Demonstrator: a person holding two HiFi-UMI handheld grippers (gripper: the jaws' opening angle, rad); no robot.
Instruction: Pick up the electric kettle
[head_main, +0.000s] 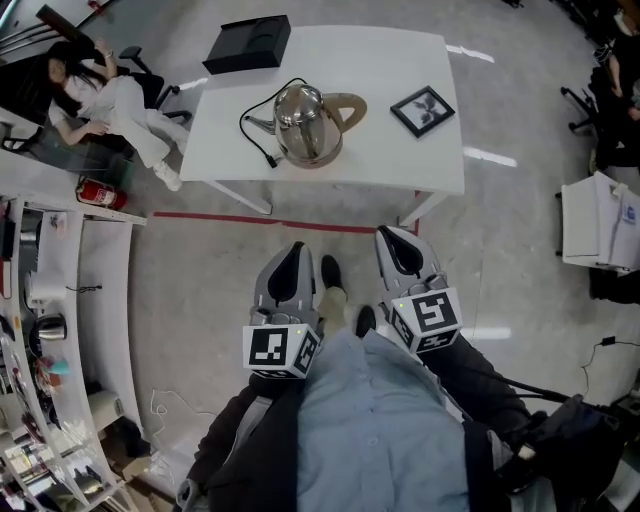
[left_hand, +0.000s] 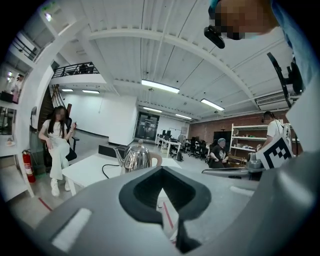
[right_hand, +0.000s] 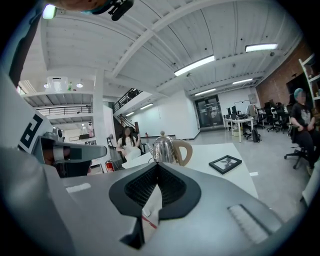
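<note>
A shiny steel electric kettle (head_main: 308, 122) with a tan handle stands near the middle of the white table (head_main: 400, 165), its black cord (head_main: 254, 135) trailing to its left. It also shows far ahead in the left gripper view as the kettle (left_hand: 134, 157) and in the right gripper view as the kettle (right_hand: 165, 149). My left gripper (head_main: 290, 252) and right gripper (head_main: 396, 240) hang side by side close to my body, well short of the table. Both point toward it. Each is shut with nothing held: left gripper (left_hand: 161, 172), right gripper (right_hand: 157, 167).
On the table, a black box (head_main: 248, 43) lies at the far left corner and a framed picture (head_main: 422, 110) at the right. A red tape line (head_main: 280, 222) marks the floor before the table. A person (head_main: 110, 105) sits to its left, near a fire extinguisher (head_main: 100, 193).
</note>
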